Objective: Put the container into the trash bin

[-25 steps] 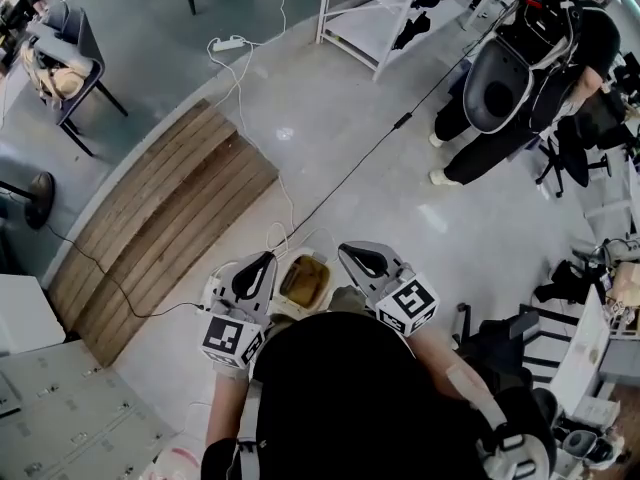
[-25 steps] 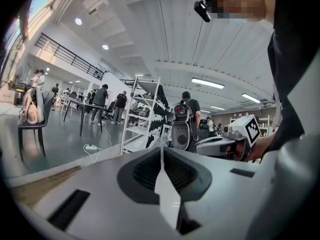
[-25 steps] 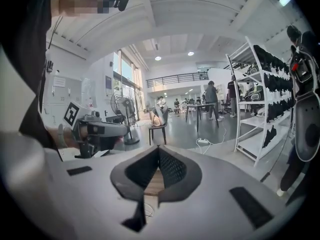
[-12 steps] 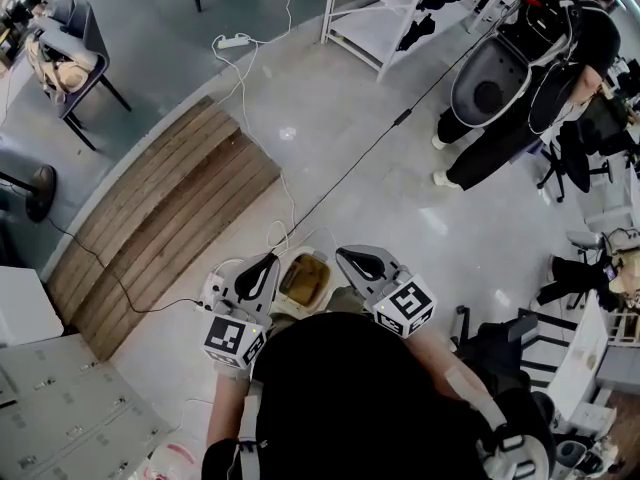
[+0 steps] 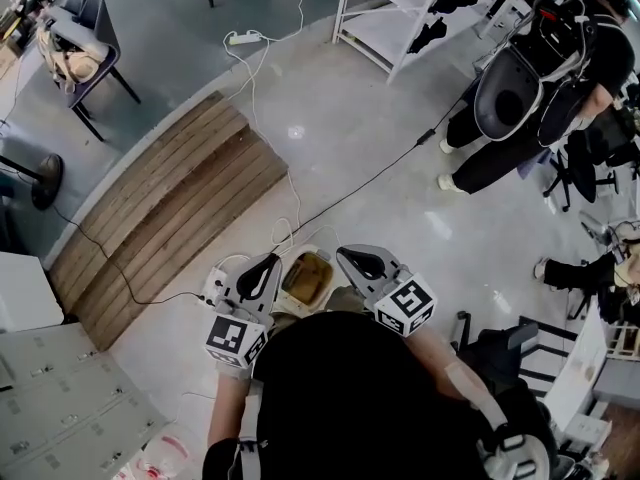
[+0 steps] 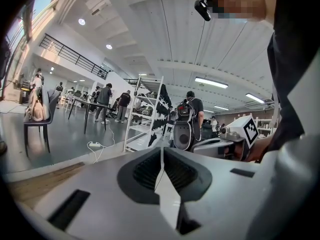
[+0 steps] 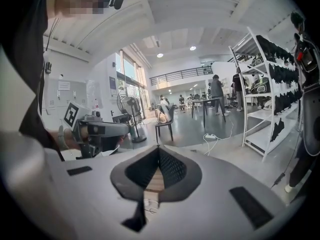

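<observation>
Left gripper [image 5: 270,261]: pads pressed together, thin white edge pinched between them, apparently the rim of the container [image 5: 305,280]. Right gripper [image 5: 343,252]: fully closed, nothing in the pads, only wood and floor seen through the gap behind them. Both held out in front of the body, pointing forward, roughly level with each other.

Container: white tub, open top, brownish residue inside. Hangs above the floor between the two grippers, at the left tip, just beside the right one.

Underneath: pale concrete floor [image 5: 330,98]. Ahead-left: wooden stepped platform [image 5: 170,218], with a black cable [image 5: 375,169] crossing the floor past its near corner. Farther off: white power strip [image 5: 245,38] with white cord, white shelving rack [image 5: 385,13], dark chair [image 5: 90,38] at far left with a tan bag on the seat. Upper right: standing person in black [image 5: 595,53] carrying a grey shell-shaped rig. Lower left: grey lockers [image 5: 50,408].
</observation>
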